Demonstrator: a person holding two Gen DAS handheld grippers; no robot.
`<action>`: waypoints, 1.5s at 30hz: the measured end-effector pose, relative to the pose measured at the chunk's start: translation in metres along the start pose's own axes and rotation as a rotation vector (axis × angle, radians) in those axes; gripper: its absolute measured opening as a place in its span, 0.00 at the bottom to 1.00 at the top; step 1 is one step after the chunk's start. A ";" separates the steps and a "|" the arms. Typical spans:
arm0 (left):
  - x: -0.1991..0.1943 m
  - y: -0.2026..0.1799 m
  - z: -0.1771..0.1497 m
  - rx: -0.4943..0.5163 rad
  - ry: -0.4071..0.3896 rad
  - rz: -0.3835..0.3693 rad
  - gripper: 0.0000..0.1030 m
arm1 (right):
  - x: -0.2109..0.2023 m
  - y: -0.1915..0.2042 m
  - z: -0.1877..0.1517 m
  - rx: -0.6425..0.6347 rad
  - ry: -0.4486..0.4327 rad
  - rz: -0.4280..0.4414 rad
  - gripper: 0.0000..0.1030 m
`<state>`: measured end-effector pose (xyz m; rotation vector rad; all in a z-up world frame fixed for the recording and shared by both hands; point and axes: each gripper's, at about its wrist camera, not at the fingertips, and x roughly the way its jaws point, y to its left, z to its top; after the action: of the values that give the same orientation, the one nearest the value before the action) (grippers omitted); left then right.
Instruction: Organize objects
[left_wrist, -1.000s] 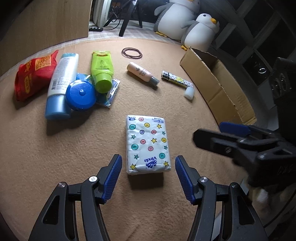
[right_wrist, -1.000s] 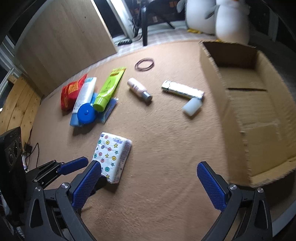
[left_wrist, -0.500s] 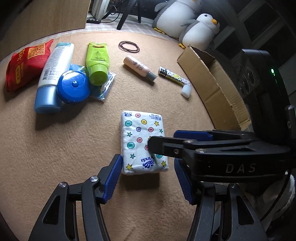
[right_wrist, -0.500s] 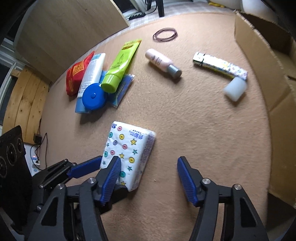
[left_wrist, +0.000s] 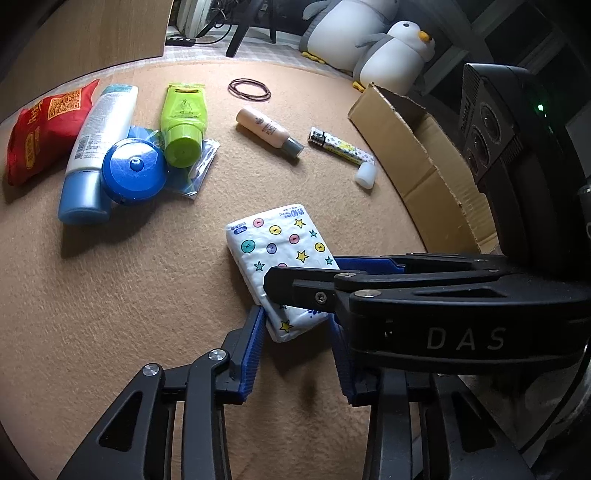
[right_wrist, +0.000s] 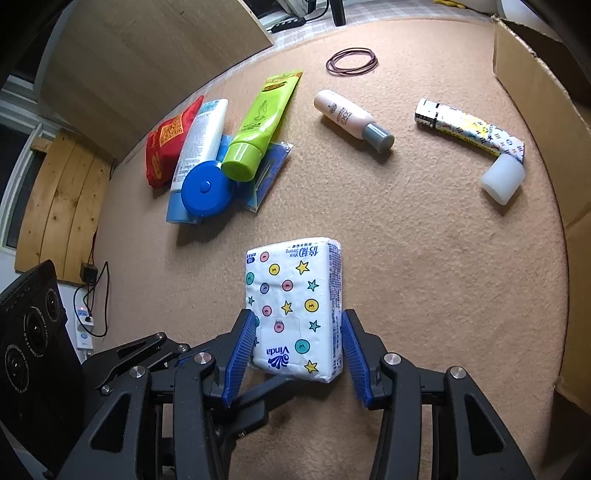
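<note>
A white tissue pack (right_wrist: 291, 295) printed with stars and coloured dots lies skewed on the tan carpet (right_wrist: 424, 258). My right gripper (right_wrist: 297, 317) is closing, and both blue pads touch the long sides of the pack's near end. My left gripper (left_wrist: 295, 321) is closing too, with the same end of the pack (left_wrist: 280, 243) between its pads. The near left pad touches the pack; the other pad sits behind the right gripper's black finger (left_wrist: 314, 291), which crosses over the pack.
An open cardboard box (left_wrist: 424, 155) stands at the right. Beyond the pack lie a pink bottle (left_wrist: 266, 129), a patterned lighter (left_wrist: 340, 147), a white cap (left_wrist: 365, 175) and hair bands (left_wrist: 249, 90). A green tube (left_wrist: 183, 122), blue-white tube (left_wrist: 96, 147), blue lid (left_wrist: 133, 170) and red packet (left_wrist: 44, 125) are heaped at the left.
Both grippers' jaws have narrowed onto the tissue pack. The right gripper came in from the right and down over it. The pack has turned askew from where it lay.
</note>
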<state>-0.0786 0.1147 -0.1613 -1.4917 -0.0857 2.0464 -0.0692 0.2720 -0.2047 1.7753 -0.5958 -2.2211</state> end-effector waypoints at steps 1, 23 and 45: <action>-0.001 -0.002 0.000 0.005 -0.004 0.001 0.37 | -0.001 0.000 0.000 -0.001 -0.005 0.000 0.43; -0.031 -0.062 0.023 0.108 -0.101 -0.013 0.37 | -0.064 -0.006 -0.007 -0.011 -0.166 -0.005 0.43; 0.018 -0.216 0.085 0.348 -0.100 -0.135 0.37 | -0.177 -0.107 -0.016 0.191 -0.403 -0.139 0.43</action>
<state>-0.0657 0.3246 -0.0616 -1.1403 0.1217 1.9107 -0.0046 0.4400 -0.1019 1.4915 -0.8098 -2.7277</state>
